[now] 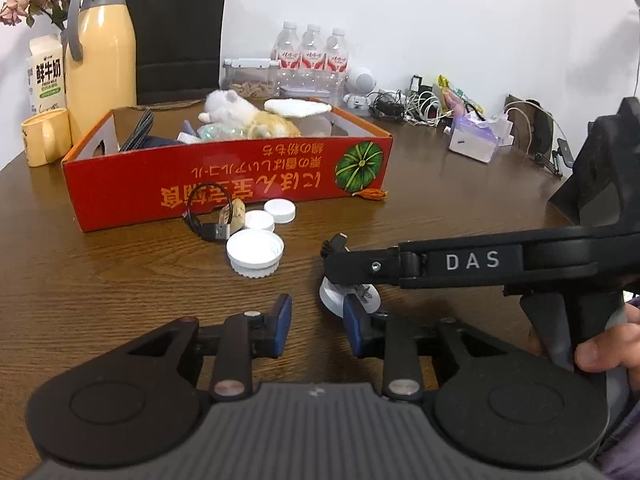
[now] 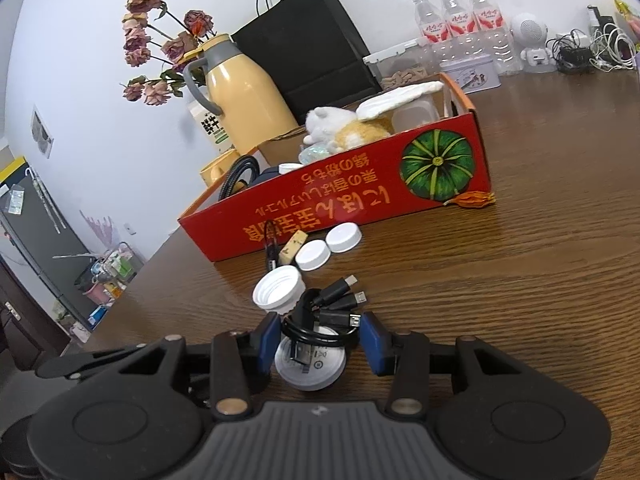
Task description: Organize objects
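Note:
A red cardboard box (image 1: 224, 184) (image 2: 360, 204) holds a plush toy (image 1: 240, 114) (image 2: 344, 126) and other items. In front of it on the wooden table lie white lids (image 1: 256, 254) (image 2: 278, 292), a small cable (image 1: 208, 216) and a wooden block (image 2: 294, 250). My right gripper (image 2: 320, 338) is open, its blue pads on either side of a coiled black multi-plug cable (image 2: 328, 316) on a white round disc (image 2: 310, 364). My left gripper (image 1: 316, 326) is open and empty, just below the right gripper's finger (image 1: 360, 268) and the disc (image 1: 334, 296).
At the back stand a yellow thermos (image 1: 102, 52), a milk carton (image 1: 46, 76), a yellow mug (image 1: 44, 136), a black paper bag (image 1: 180, 36), water bottles (image 1: 312, 60), a tangle of chargers (image 1: 404, 106) and a tissue pack (image 1: 476, 140).

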A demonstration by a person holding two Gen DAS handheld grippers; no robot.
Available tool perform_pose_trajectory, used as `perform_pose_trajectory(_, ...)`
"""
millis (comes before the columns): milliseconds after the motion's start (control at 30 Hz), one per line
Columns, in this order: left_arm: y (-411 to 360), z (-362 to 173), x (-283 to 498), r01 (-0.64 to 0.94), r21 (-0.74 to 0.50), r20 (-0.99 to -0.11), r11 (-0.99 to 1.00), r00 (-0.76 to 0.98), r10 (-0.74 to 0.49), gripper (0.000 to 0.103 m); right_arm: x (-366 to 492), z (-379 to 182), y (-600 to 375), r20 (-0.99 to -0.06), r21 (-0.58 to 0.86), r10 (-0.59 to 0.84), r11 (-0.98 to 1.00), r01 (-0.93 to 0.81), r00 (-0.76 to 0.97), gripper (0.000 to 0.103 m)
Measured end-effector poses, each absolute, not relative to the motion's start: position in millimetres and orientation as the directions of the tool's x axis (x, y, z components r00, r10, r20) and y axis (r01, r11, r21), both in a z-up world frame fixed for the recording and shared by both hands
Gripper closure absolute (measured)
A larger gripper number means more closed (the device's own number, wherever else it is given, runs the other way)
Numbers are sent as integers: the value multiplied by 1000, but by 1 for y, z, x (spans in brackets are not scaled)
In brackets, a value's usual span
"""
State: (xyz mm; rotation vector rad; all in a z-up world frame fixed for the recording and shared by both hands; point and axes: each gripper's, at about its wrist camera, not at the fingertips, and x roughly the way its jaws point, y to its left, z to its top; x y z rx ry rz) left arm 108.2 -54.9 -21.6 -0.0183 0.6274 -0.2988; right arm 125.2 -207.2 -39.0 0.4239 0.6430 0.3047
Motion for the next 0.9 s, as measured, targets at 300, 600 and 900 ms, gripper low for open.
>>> perform_pose_trajectory(300, -51, -25, 112, 267, -119, -589, 956, 757, -284, 84, 125, -39, -195, -514, 473, 432, 863, -175, 741, 61)
perform_pose_trajectory(600, -59, -24, 110, 291, -54, -590, 955, 763, -266, 90, 126, -39, -196, -512, 479, 438, 860, -177, 739, 61)
perform_pose_trajectory(900, -60, -25, 110, 293, -41, -587, 955, 767, -260, 90, 123, -36, -201, -502, 464, 405, 872, -157, 764, 61)
